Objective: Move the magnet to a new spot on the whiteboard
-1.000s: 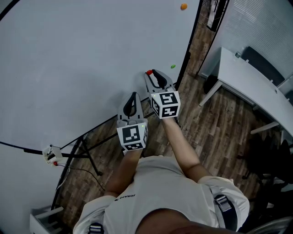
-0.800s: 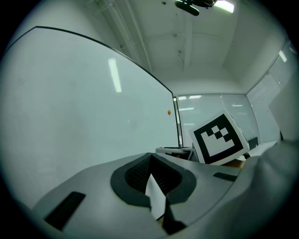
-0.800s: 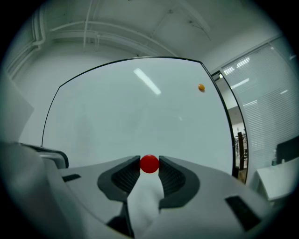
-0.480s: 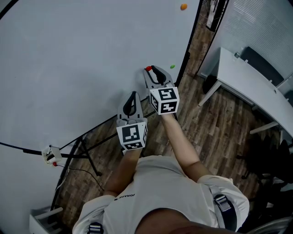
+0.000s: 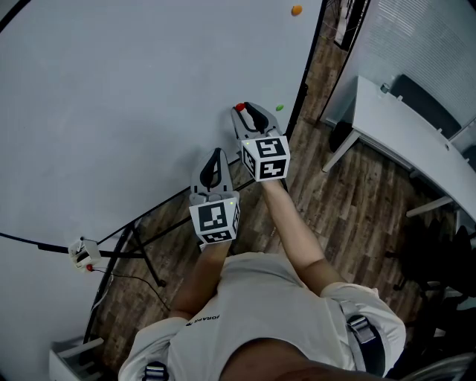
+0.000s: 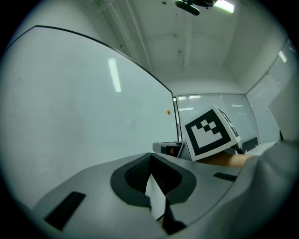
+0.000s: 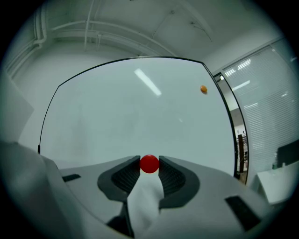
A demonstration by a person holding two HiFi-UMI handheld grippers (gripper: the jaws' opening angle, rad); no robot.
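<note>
Tongs in both hands reach toward the whiteboard (image 5: 134, 97) in the head view, with the person's forearms stretched out above a wooden floor (image 5: 349, 216). The right tongs (image 5: 245, 113) are the pair farther forward. The red magnet (image 5: 239, 108) sits right at their tip, over the board's lower right part; whether it touches the board cannot be told from here. A green magnet (image 5: 280, 108) sits on the board just to the right of those tongs, near the board's dark edge, and an orange magnet (image 5: 297, 10) is well beyond them, higher up the board. The left tongs (image 5: 216, 158) hang beside and behind the right pair, close to the board's bottom edge. In the left gripper view the left tongs (image 6: 150, 158) have their dark pads together at the tip with nothing between them. The right pair's marker cube shows just to their right, and the orange magnet (image 6: 168, 111) is a small dot far ahead. In the right gripper view the right tongs (image 7: 149, 167) are clamped on the red magnet (image 7: 149, 164), one ribbed pad against each side of it. The whiteboard fills the view ahead, and the orange magnet (image 7: 203, 88) is up and to the right.
</note>
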